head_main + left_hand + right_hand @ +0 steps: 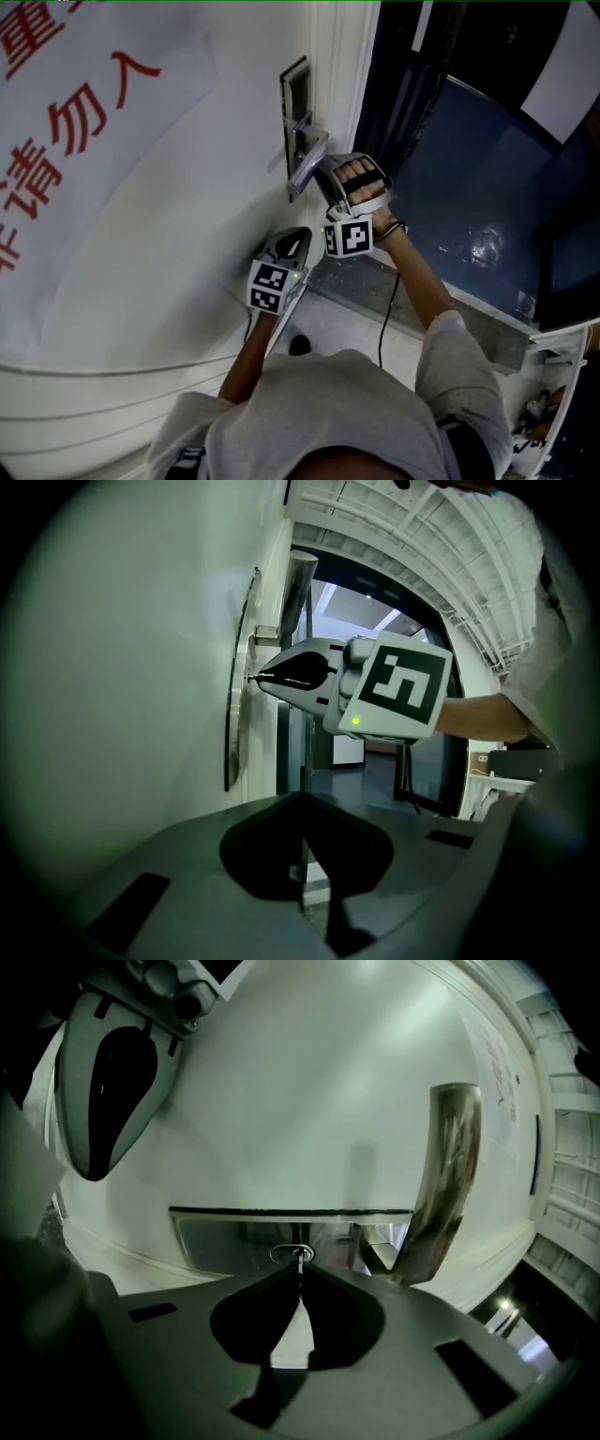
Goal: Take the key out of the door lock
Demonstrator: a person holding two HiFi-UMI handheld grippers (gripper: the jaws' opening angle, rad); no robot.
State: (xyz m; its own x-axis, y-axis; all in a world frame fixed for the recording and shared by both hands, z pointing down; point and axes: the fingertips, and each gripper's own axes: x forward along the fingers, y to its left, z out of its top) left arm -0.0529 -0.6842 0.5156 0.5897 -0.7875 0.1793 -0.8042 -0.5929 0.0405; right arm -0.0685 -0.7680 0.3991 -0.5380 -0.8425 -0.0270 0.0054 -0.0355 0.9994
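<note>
Right gripper: jaws clamped on small silver metal key, key seated in brushed steel lock plate on white door. Curved steel lever handle at 2 o'clock from key. Left gripper: jaws together, empty, at 7 o'clock from right gripper in head view.

- Door lock: long narrow brushed-metal plate, flush on white door. Lies horizontal in right gripper view, near-vertical in head view.
- Lever handle on same plate, metallic, standing out from it to one side of keyhole.
- Keyhole: small oval metal ring, about mid-plate.
- Key: thin silvery blade, seen edge-on, tip at keyhole ring, not yet out of lock.
- Key shank pinched between closed jaws of right gripper, right in front of plate.
- Key head not discernible.
</note>
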